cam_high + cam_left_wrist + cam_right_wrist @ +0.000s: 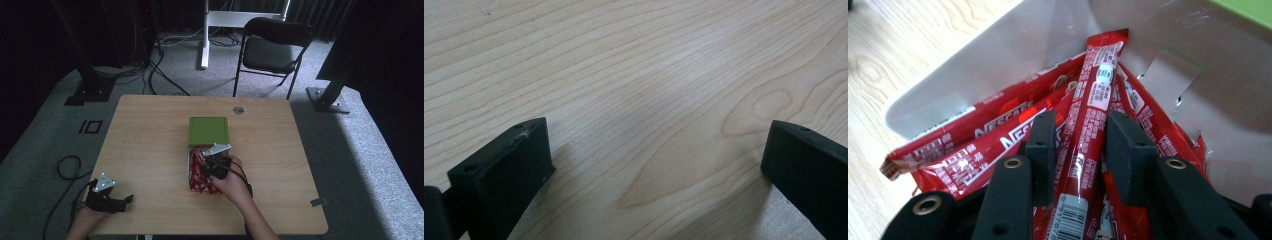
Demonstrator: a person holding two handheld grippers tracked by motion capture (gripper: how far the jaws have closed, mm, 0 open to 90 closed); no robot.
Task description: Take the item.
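Observation:
A green carton (208, 130) lies flat in the middle of the table, its open end facing the near edge. Several red Nescafé stick sachets (197, 179) spill from that opening. My right gripper (207, 159) hovers over the pile, held by a hand coming from the lower right. In the right gripper view, my right gripper (1080, 130) is shut on one red stick (1095, 95), which runs up between the pads toward the carton's white inner flap (998, 55). My left gripper (125, 201) rests at the table's near left corner. Its jaws (656, 150) stand wide apart over bare wood.
The wooden table (150, 140) has a round cable grommet (238, 110) near its far edge. A black folding chair (272, 50) stands beyond the table on grey carpet. Cables trail on the floor at the left (67, 167).

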